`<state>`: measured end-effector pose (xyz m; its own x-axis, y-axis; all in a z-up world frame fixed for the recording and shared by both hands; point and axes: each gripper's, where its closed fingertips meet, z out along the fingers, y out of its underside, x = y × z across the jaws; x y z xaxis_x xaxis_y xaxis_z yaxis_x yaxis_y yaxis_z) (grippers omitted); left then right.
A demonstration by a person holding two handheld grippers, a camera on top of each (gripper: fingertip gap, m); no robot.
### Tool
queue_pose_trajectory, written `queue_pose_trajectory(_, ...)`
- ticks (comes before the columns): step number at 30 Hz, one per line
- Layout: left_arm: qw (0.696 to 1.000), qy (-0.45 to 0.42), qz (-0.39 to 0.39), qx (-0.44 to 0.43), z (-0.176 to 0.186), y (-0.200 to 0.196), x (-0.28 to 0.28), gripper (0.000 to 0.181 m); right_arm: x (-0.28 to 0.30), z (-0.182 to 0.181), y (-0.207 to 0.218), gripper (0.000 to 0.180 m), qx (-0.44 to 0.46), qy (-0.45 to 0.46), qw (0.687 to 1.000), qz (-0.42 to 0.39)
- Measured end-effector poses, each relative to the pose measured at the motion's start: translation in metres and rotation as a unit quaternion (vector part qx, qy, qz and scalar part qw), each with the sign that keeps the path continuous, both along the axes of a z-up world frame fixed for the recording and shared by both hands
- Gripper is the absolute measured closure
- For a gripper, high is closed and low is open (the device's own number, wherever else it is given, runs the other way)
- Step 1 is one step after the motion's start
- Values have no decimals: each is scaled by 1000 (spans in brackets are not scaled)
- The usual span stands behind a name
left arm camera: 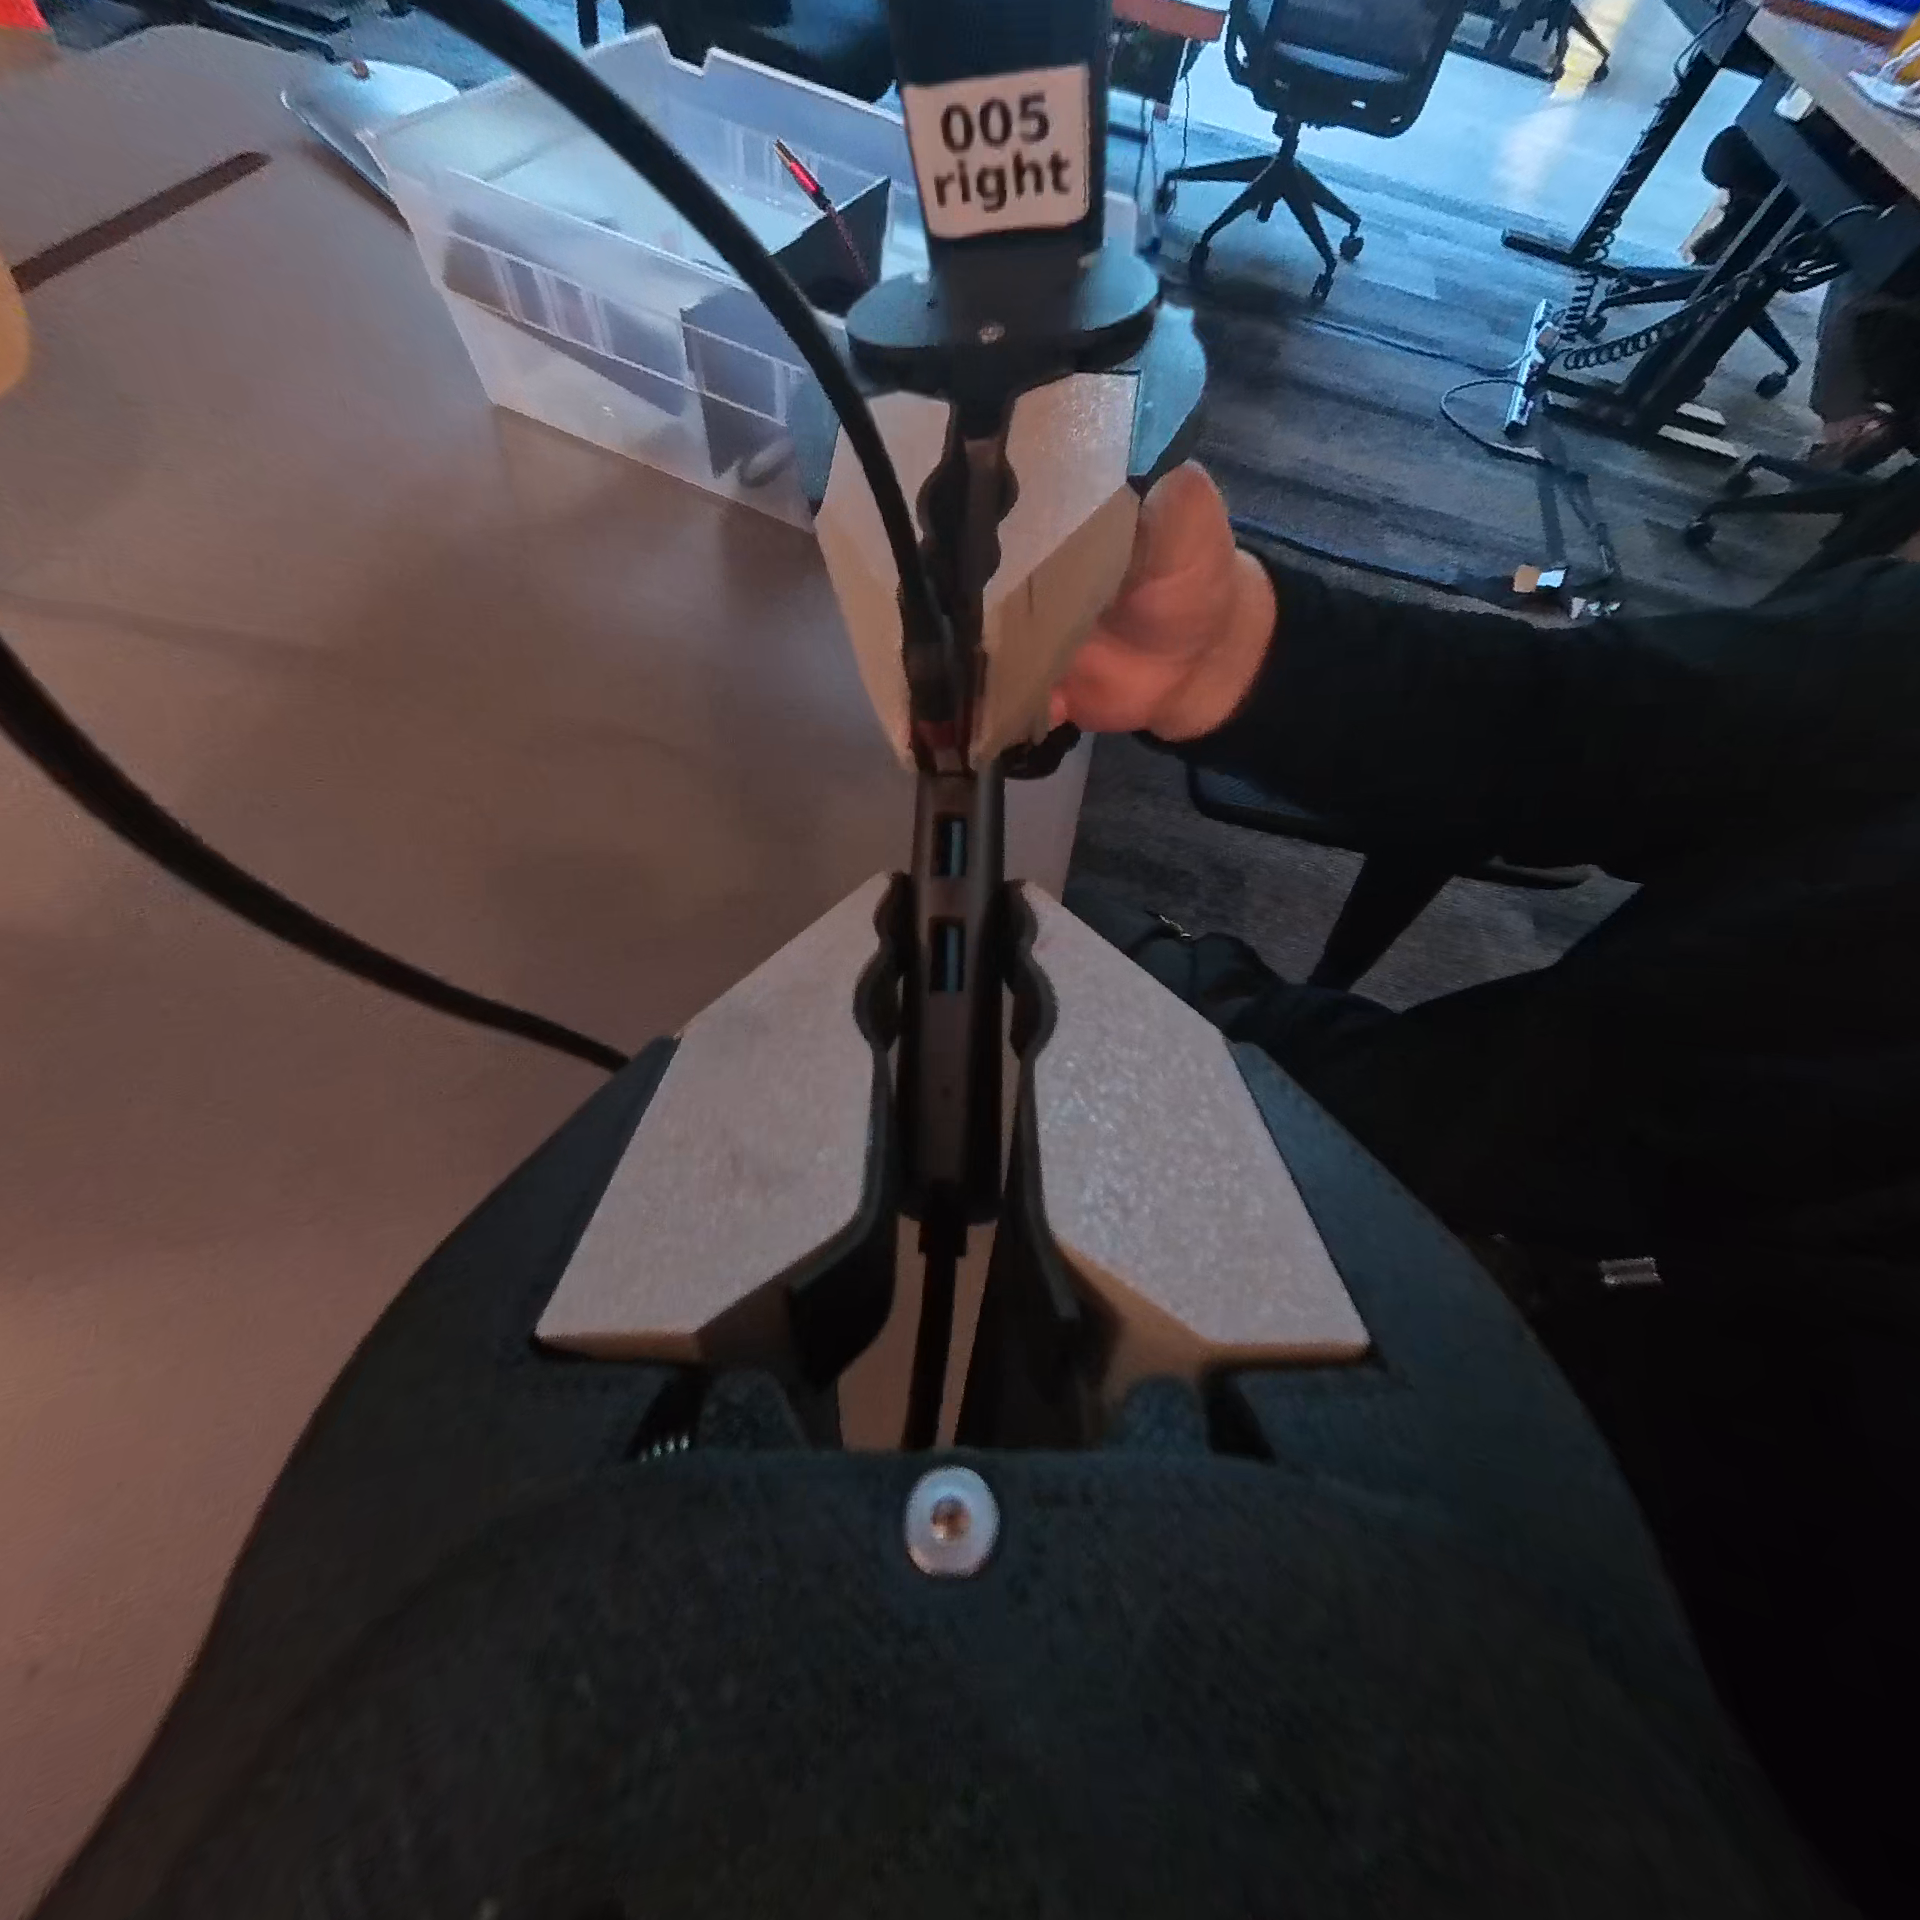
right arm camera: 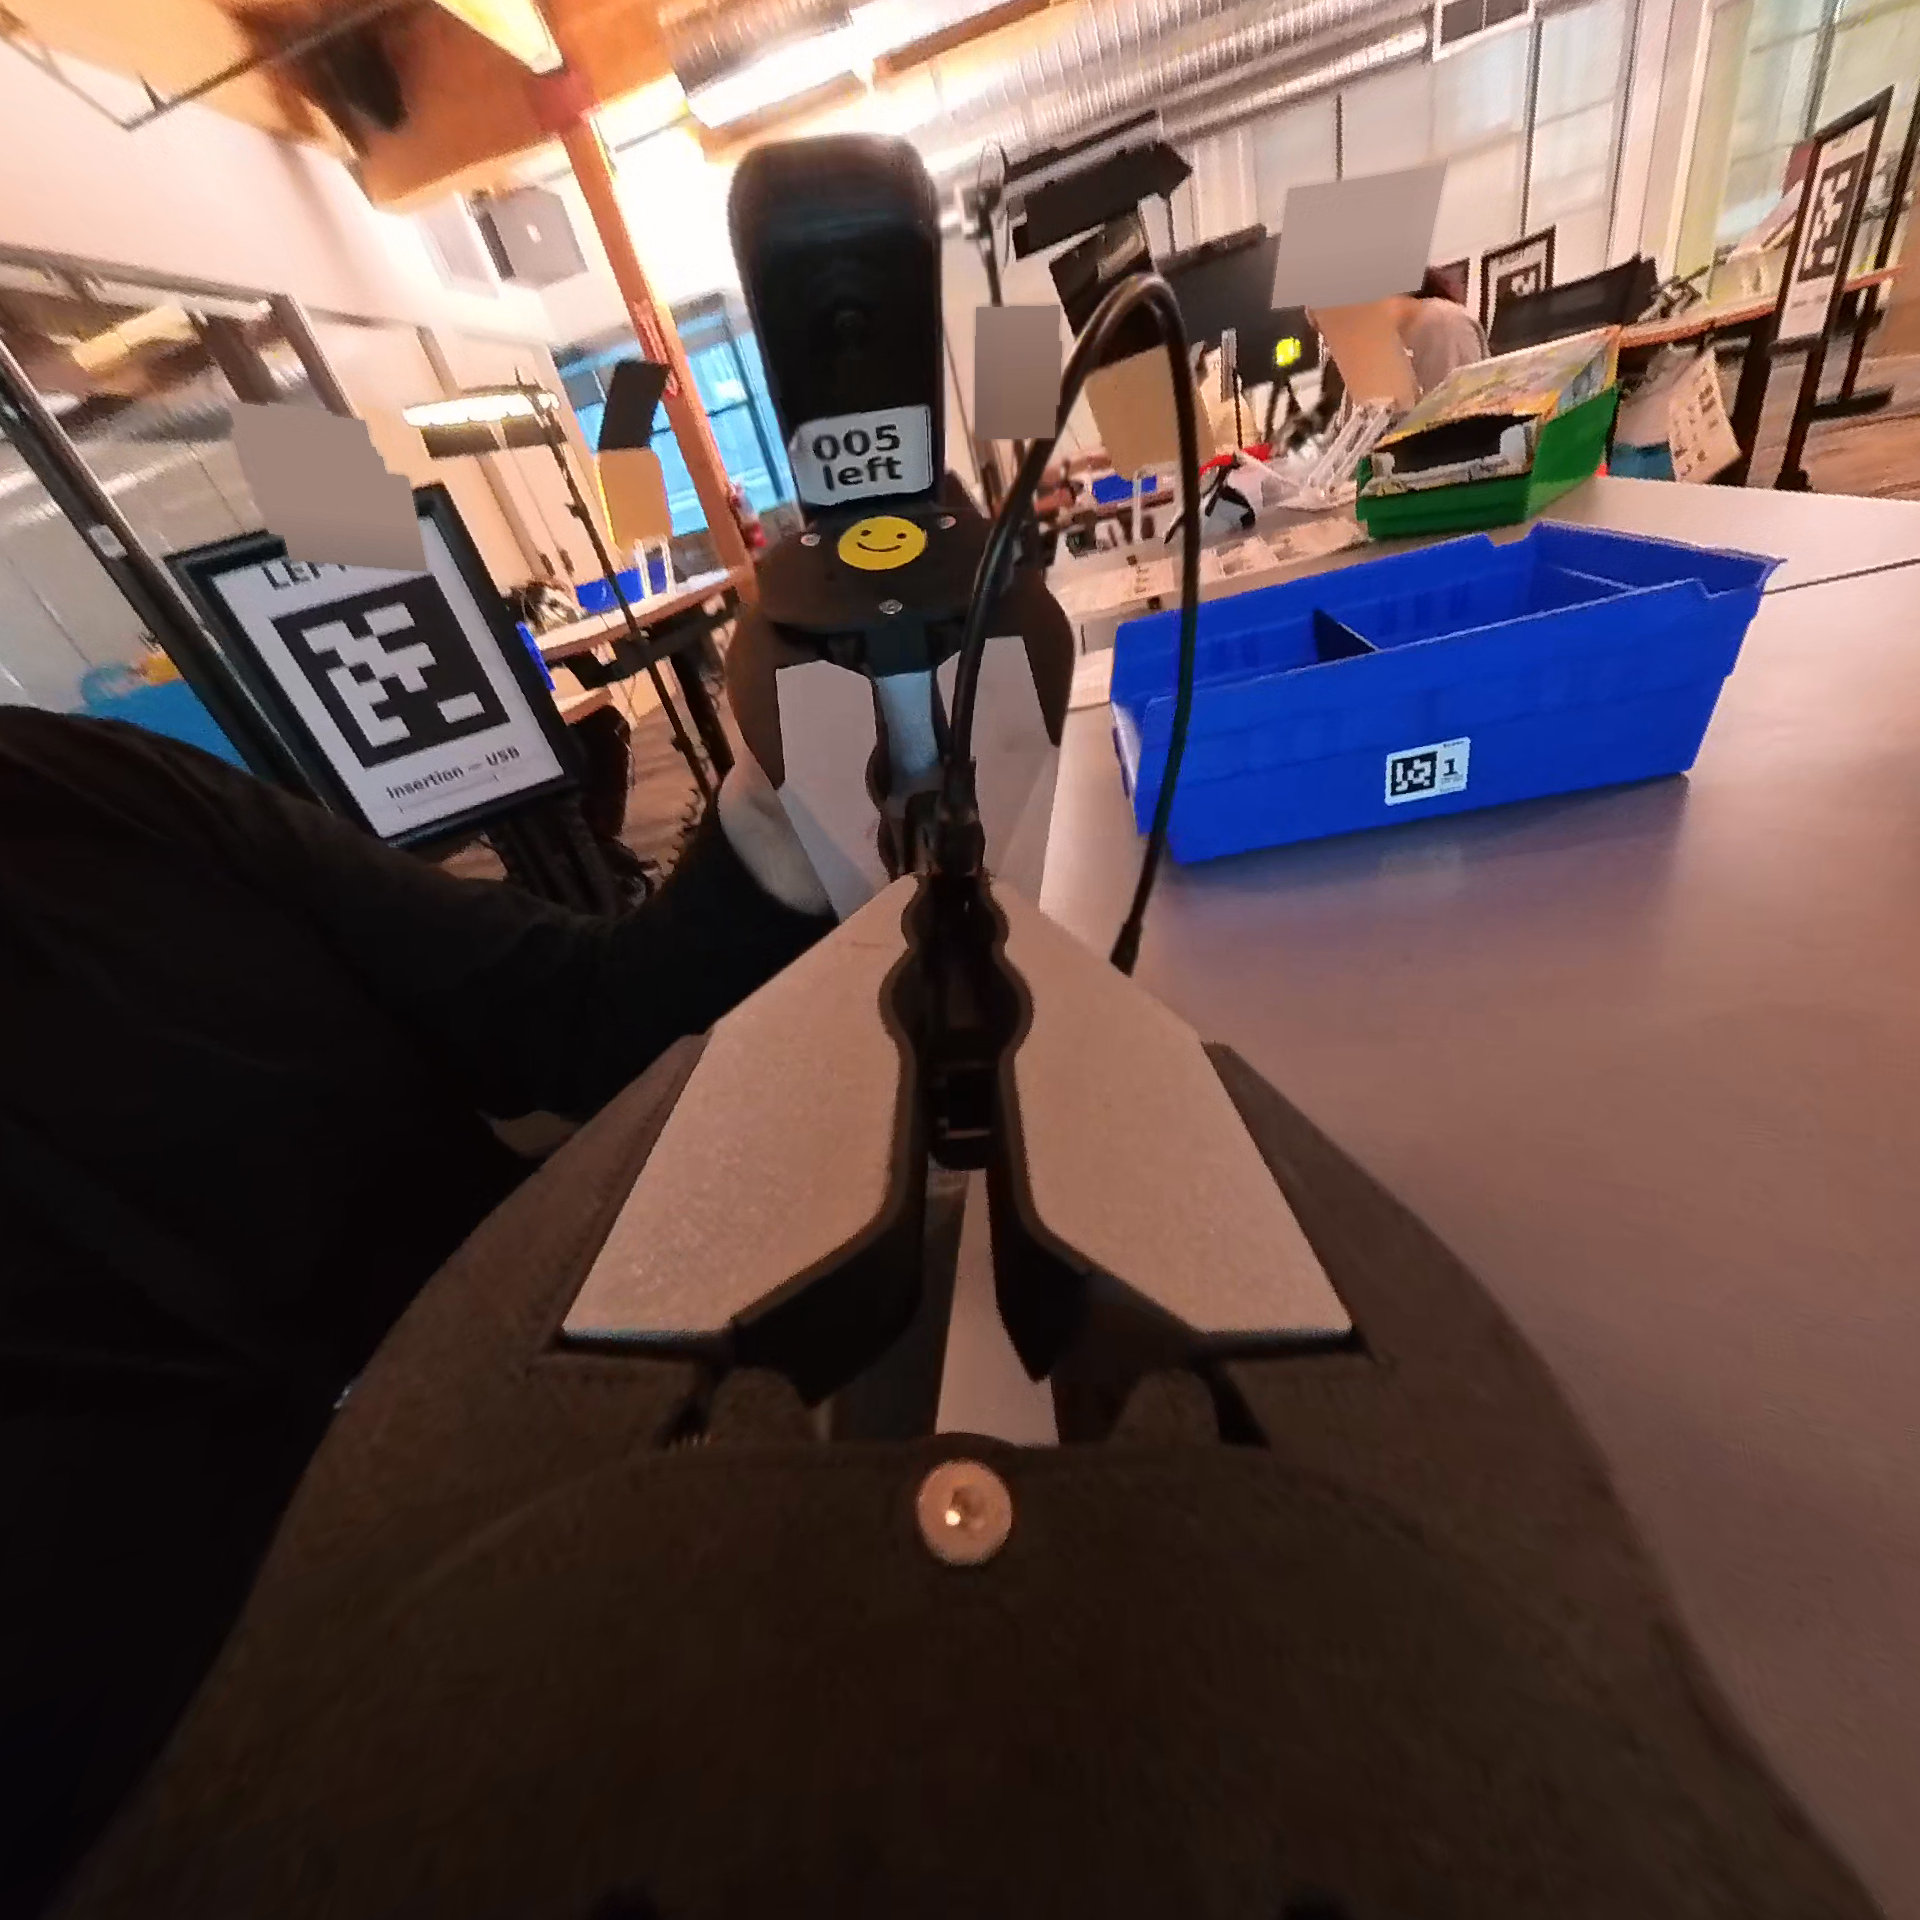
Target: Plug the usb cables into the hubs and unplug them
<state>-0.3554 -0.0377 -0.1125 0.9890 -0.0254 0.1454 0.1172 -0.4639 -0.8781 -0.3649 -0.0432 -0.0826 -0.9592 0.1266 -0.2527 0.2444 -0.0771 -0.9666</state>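
Two tools joined at a USB hub above the tabletop.
The hub is clamped in the left tool; the cable plug is pinched by the right tool at the hub's end port. If the plug is tilted, jamming could be caused; the stiff cable might twist it loose.

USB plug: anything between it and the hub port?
Nothing visible. The right gripper holds the USB plug right at the end of the hub, which the left gripper clamps. Whether the plug is seated cannot be told. The two side ports are open.
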Motion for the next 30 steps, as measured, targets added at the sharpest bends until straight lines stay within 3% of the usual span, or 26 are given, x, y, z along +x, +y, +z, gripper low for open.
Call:
queue_pose_trajectory(4, 999, 3, -20, -30, -17, 10, 11, 166, 2, 22, 1, 178, -94, -13, 995, 13)
queue_pose_trajectory(7, 996, 54, -5, -72, -37, 28, 12, 166, 4, 11, -7, 177, -24, 20, 1000, -1)
queue_pose_trajectory(15, 1000, 25, -3, -17, -3, 3, 3, 166, 2, 36, 29, 176, 15, 73, 994, -85)
queue_pose_trajectory(19, 999, 35, 5, -8, 8, -12, 1, 167, 8, 75, 79, 176, 17, 124, 977, -171)
queue_pose_trajectory(22, 999, 41, 25, 10, 17, -20, -6, 167, 25, 91, 126, 176, 72, 141, 961, -227)
queue_pose_trajectory(26, 996, 54, 63, 44, 30, -26, -21, 167, 43, 77, 204, 176, 189, 119, 915, -337)
queue_pose_trajectory(30, 994, 59, 76, 59, 36, -30, -27, 167, 58, 43, 286, 176, 265, 28, 861, -434)
